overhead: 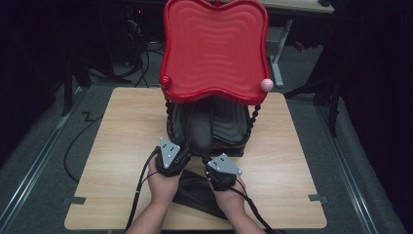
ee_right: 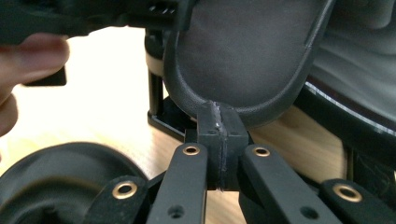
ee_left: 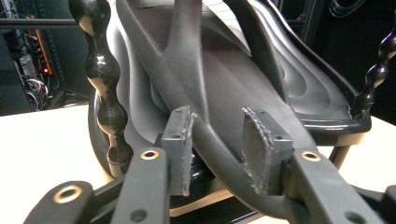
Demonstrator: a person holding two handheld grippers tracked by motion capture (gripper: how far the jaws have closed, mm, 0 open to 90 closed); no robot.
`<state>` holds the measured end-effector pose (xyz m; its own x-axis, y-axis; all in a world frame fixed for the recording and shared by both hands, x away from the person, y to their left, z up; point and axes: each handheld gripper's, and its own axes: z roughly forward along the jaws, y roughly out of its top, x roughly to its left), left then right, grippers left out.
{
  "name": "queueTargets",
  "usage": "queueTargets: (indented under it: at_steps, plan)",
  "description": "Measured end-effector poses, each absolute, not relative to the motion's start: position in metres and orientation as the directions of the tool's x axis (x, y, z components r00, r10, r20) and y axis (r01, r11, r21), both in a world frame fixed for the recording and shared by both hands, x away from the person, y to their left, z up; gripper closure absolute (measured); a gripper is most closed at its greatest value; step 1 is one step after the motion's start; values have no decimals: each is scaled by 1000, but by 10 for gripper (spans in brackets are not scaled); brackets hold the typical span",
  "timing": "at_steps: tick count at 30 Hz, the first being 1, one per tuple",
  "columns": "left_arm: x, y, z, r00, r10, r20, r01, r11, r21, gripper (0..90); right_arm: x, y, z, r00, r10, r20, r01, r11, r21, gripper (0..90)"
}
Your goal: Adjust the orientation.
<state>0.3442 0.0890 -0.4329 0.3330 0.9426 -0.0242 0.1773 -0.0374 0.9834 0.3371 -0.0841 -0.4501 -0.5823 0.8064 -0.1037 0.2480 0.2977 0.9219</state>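
On the desk [overhead: 117, 146], one two-tier stand holds a black shoe [ee_left: 219, 93]; right claw [ee_right: 219, 123] clamped on its rim, left claw [ee_left: 219, 149] apart around it.

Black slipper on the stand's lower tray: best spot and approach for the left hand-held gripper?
Grip the slipper by its thin sole edge near the heel, coming from the person's side. That end overhangs the tray, and the left hand-held gripper already straddles it.

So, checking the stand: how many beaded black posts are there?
2: left post and right post, under the red tray's front corners. Rear ones may be hidden.
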Motion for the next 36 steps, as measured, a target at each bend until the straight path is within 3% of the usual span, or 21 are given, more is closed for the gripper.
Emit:
queueTargets:
  at_steps: [14,20,27,36]
  plan:
    - [328,87,-450,403,915,-35,192,-47,980,854,364,-70,-436,-544,833,-105,252,282,926,896]
    - [335,86,-449,380,924,-48,205,-33,978,857,382,-68,-430,-538,839,-86,263,263,928,888]
    - [348,73,-445,383,923,-30,184,-45,982,848,378,-92,-427,-517,854,-62,249,219,943,878]
    - [360,57,-445,365,931,-1,165,-64,984,832,398,-98,-410,-495,867,-65,183,177,967,757]
